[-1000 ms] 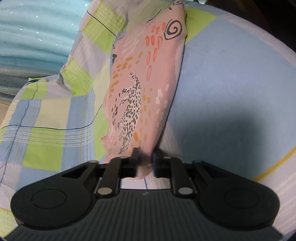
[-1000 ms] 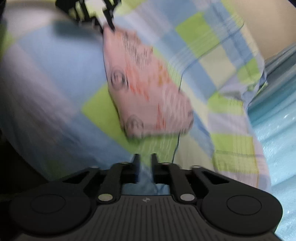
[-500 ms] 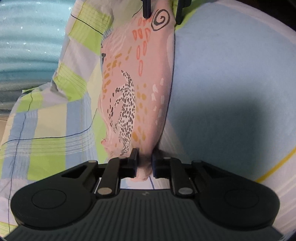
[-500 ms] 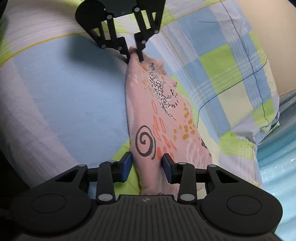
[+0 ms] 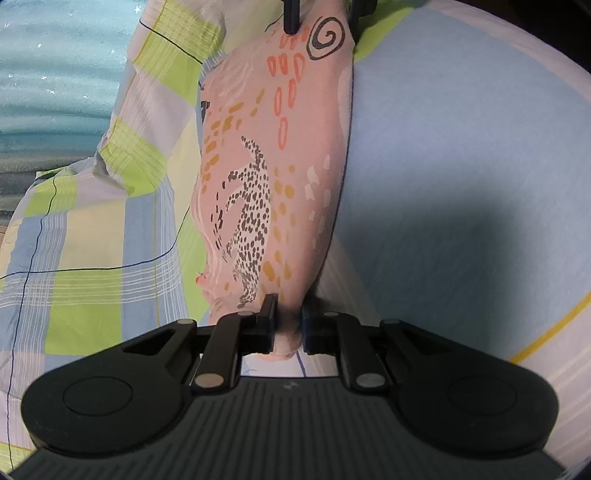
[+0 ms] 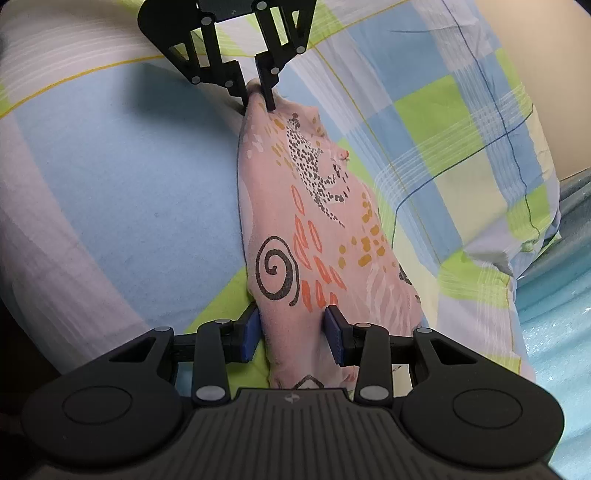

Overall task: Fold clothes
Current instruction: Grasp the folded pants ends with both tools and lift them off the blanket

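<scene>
A pink garment (image 5: 269, 166) printed with a spotted leopard and a black spiral lies stretched in a long folded strip on the bed. My left gripper (image 5: 288, 326) is shut on its near end, by the leopard. In the right wrist view the left gripper (image 6: 256, 96) shows at the top, pinching that same end. My right gripper (image 6: 293, 338) is open, and its blue pads (image 6: 251, 336) straddle the spiral end of the garment (image 6: 314, 221). Cloth fills the gap between the pads. The right gripper's fingertips (image 5: 291, 18) reach in at the top of the left wrist view.
A checked sheet (image 5: 92, 258) in blue, green and white covers the bed, with a large plain blue patch (image 5: 461, 166) beside the garment. A bunched fold of sheet (image 6: 517, 229) sits at the bed's edge. Teal ribbed matting (image 5: 55, 74) lies beyond.
My right gripper swung in from a blurred sweep and opened around the spiral end of the garment. The left gripper kept its hold on the leopard end, and the strip drew straighter.
</scene>
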`<state>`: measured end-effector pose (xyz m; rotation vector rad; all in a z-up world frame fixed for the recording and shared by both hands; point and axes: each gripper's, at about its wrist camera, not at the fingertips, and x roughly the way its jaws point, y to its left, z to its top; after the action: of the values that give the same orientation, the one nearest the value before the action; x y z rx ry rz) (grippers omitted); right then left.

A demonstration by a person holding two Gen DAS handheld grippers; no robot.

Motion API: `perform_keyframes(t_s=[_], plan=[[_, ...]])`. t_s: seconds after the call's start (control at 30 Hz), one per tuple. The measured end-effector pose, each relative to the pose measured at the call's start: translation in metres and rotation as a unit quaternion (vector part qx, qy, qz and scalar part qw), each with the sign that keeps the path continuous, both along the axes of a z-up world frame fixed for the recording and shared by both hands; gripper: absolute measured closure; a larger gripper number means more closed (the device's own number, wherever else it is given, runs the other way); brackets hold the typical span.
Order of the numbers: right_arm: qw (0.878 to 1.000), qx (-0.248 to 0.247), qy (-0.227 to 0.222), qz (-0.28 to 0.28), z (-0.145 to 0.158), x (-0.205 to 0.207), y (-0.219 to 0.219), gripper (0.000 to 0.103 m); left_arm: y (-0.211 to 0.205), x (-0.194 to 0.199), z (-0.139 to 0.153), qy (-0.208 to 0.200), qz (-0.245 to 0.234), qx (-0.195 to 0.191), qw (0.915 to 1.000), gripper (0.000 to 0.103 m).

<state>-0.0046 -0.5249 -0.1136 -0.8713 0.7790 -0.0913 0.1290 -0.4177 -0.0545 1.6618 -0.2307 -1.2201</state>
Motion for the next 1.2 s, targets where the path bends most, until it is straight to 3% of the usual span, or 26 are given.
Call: perform_keyframes(t_s=[0.37, 0.43, 0.5, 0.6, 0.73, 0.97, 1.07, 1.13, 1.2], plan=[[1.0, 0.006, -0.005, -0.002, -0.004, 0.003, 0.001, 0.067, -0.002, -0.002, 0.0, 0.004, 0.004, 0.003, 1.0, 0.096], [1.0, 0.006, -0.005, -0.002, -0.005, 0.003, 0.001, 0.077, -0.003, -0.001, 0.001, 0.006, 0.006, 0.003, 1.0, 0.096], [1.0, 0.011, 0.001, -0.006, -0.006, 0.003, -0.001, 0.08, -0.005, 0.0, 0.002, 0.012, 0.01, 0.0, 0.9999, 0.096], [1.0, -0.002, 0.005, -0.004, -0.009, 0.001, 0.002, 0.08, -0.004, -0.002, -0.001, 0.007, 0.017, -0.013, 0.9997, 0.095], [1.0, -0.029, 0.007, -0.001, -0.015, 0.001, 0.01, 0.076, -0.001, -0.009, -0.009, -0.033, 0.011, -0.039, 0.9987, 0.081], [0.998, -0.063, 0.005, 0.0, -0.027, 0.018, 0.026, 0.072, -0.015, -0.012, -0.015, -0.049, -0.007, -0.043, 0.9978, 0.081], [0.998, -0.062, 0.007, 0.003, -0.029, 0.02, 0.025, 0.077, -0.022, -0.008, -0.017, -0.043, -0.006, -0.031, 0.9986, 0.091], [0.999, -0.047, 0.011, -0.004, -0.027, 0.017, 0.019, 0.087, -0.021, -0.005, -0.019, -0.043, -0.007, -0.026, 0.9987, 0.096], [0.999, -0.032, 0.012, -0.007, -0.022, 0.012, 0.012, 0.089, -0.019, -0.005, -0.018, -0.035, -0.003, -0.029, 0.999, 0.097]])
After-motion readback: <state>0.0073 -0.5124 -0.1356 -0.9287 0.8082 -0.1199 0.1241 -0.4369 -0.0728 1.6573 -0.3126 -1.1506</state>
